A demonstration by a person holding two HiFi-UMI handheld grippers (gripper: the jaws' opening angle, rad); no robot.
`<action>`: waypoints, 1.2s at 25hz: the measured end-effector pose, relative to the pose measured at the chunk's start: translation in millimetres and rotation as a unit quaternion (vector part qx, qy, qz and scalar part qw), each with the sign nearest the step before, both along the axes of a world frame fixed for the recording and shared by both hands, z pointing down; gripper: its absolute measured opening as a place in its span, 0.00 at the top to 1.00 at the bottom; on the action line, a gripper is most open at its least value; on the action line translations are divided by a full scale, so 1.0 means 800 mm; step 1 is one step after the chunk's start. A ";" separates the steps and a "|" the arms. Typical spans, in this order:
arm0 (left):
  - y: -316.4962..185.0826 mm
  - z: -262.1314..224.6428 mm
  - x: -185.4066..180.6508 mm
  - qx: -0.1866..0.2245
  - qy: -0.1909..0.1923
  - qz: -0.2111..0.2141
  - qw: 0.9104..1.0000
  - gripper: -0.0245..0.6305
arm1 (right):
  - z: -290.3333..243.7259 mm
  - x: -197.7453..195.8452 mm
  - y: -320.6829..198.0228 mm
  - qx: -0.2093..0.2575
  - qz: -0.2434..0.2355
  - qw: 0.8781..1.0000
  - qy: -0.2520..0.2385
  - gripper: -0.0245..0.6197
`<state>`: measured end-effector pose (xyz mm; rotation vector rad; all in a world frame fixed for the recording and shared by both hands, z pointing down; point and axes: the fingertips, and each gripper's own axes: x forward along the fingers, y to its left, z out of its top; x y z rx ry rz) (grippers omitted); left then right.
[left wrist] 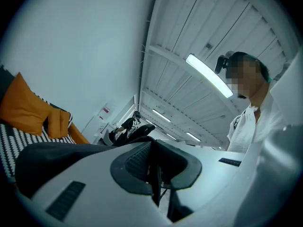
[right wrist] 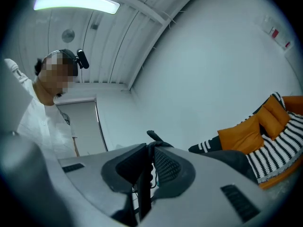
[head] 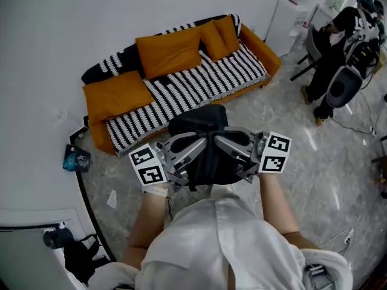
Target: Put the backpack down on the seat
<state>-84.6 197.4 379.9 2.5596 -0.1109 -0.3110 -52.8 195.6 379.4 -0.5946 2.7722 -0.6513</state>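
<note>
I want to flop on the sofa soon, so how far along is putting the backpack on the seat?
Done: the backpack is lifted, with the left gripper and right gripper both shut on it. In hand: it hangs just in front of the sofa. Left: lower it onto the striped seat and let go.

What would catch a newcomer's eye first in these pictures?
Probably the long orange sofa with its black-and-white striped throw, against the white wall at the head view's top. Just below it, at centre, a black fabric backpack hangs between the left gripper and right gripper, both clamped on it.
</note>
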 end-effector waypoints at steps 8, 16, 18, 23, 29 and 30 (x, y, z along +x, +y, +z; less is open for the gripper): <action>-0.125 0.005 0.080 -0.031 -0.010 -0.010 0.999 0.89 | 0.004 0.078 -0.126 -0.021 -0.022 0.999 0.014 0.87; -0.187 -0.004 0.136 -0.010 -0.009 -0.017 1.000 0.89 | -0.006 0.134 -0.186 -0.006 -0.022 0.999 0.024 0.87; -0.203 -0.010 0.148 -0.005 -0.009 -0.019 1.000 0.89 | -0.012 0.147 -0.203 -0.001 -0.019 1.000 0.024 0.87; -0.227 -0.005 0.169 -0.002 -0.021 -0.011 1.000 0.89 | -0.008 0.167 -0.226 -0.005 -0.008 1.000 0.021 0.87; -0.264 0.009 0.188 -0.006 -0.029 0.007 1.000 0.89 | 0.008 0.185 -0.263 -0.018 0.005 1.000 0.024 0.87; -0.274 0.012 0.190 -0.006 -0.030 0.011 0.999 0.89 | 0.011 0.187 -0.273 -0.020 0.007 0.999 0.024 0.87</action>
